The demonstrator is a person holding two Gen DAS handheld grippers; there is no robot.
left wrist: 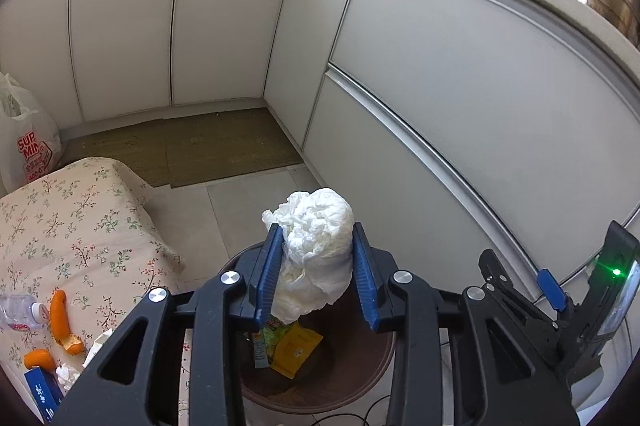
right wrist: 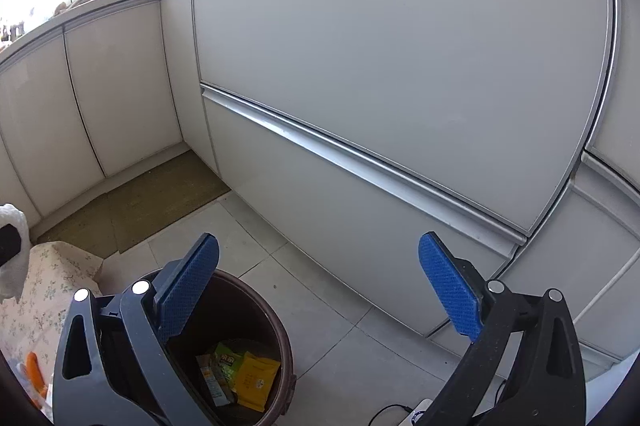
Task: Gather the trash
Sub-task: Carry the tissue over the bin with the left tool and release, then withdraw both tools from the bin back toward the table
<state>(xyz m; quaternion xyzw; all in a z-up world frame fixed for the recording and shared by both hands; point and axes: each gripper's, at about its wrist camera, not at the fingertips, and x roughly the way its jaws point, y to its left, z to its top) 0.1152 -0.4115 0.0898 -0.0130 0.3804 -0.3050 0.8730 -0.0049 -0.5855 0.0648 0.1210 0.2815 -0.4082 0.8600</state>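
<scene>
Left gripper [left wrist: 314,266]: blue fingers [left wrist: 267,266] pinching a crumpled white paper wad [left wrist: 316,250] from both sides; the wad bulges above the fingertips and hangs below them
Paper wad, place: held in the air directly over the open brown trash bin [left wrist: 372,382]; not touching the bin
Right gripper [right wrist: 320,290]: fingers [right wrist: 188,286] spread wide; nothing between them; positioned above the floor beside the bin's far rim
Trash bin, contents: yellow packet [right wrist: 256,380], green wrapper [right wrist: 228,360] and a narrow strip wrapper lying on the bottom
Bin, place: on the tiled floor [right wrist: 320,290], just beside the white cabinet fronts [right wrist: 400,66]
Tabletop [left wrist: 60,226]: floral cloth; carries orange peel pieces [left wrist: 60,322], a clear plastic bottle [left wrist: 20,310] lying on its side, a blue box [left wrist: 42,392] and a small tissue scrap [left wrist: 68,374]
</scene>
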